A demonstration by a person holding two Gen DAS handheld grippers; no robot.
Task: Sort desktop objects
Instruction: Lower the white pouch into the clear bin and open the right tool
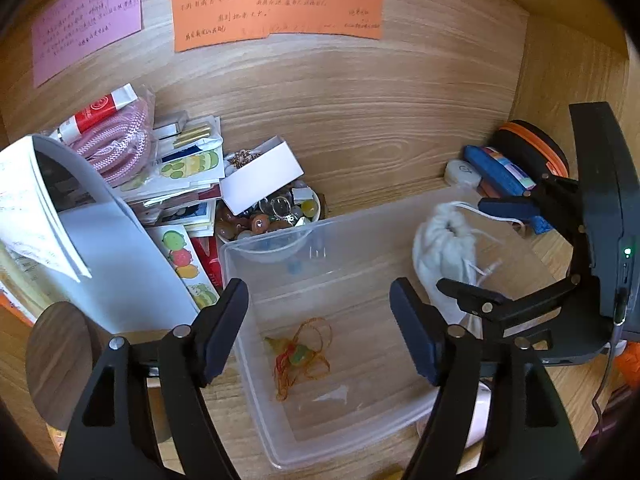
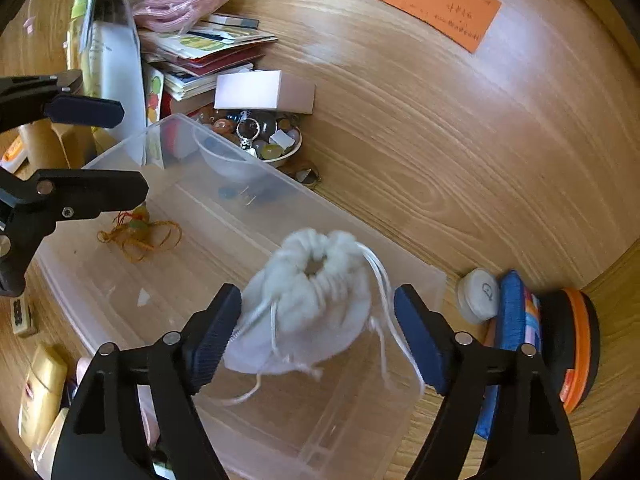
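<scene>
The pouch (image 2: 308, 308) sits between my right gripper's (image 2: 318, 336) fingers, over the right end of the bin (image 2: 168, 128), and it looks blurred. Jaws are wide, so I doubt I'm gripping it. It's soft cloth, light and floppy I'd guess, so I'd pinch the gathered neck, not the dangling cord. Left gripper (image 1: 318, 328) is wide too, empty, over the bin's near left corner, above the charm (image 1: 298, 354). Bead bowl (image 2: 294, 152) sits by the far edge.

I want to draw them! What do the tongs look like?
Both tongs, left and right, have black frames with triangle cut-outs, silver round pins and dark blue ribbed pads. The right one's black body carries a tiny green light and a thin cable.
</scene>
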